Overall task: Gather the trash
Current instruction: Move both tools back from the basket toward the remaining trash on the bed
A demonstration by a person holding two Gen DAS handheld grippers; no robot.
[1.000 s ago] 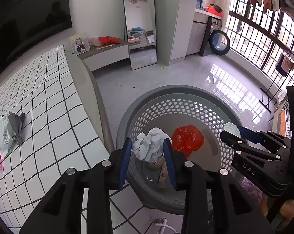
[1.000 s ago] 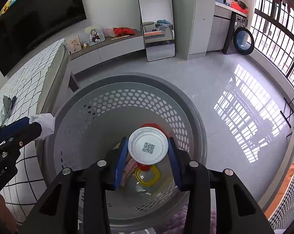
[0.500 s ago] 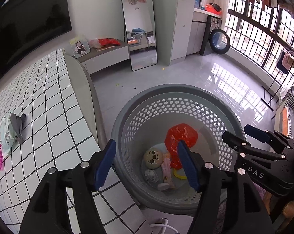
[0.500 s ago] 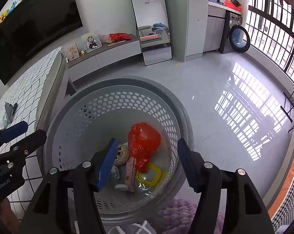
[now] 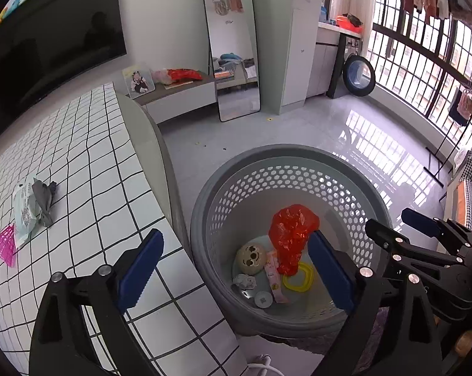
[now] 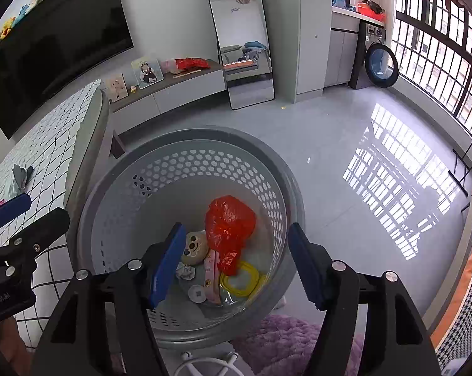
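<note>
My left tool [image 5: 234, 264] has just spread wide and dropped its crumpled paper ball [image 5: 244, 281] into the holey grey basket [image 5: 286, 156]. My right tool [image 6: 236, 261] opened too; its round white lid [image 6: 196, 294] lies inside. A crinkly packet [image 5: 24, 211] waits on the checked worktop [image 5: 88, 163].

Both views are bright and sharp, lit by daylight from the barred window [image 6: 439, 50] at upper right. Its grid-shaped glare lies on the glossy floor [image 6: 392, 200] at right. Fisheye distortion bends straight lines near the edges; the corners are vignetted black.
</note>
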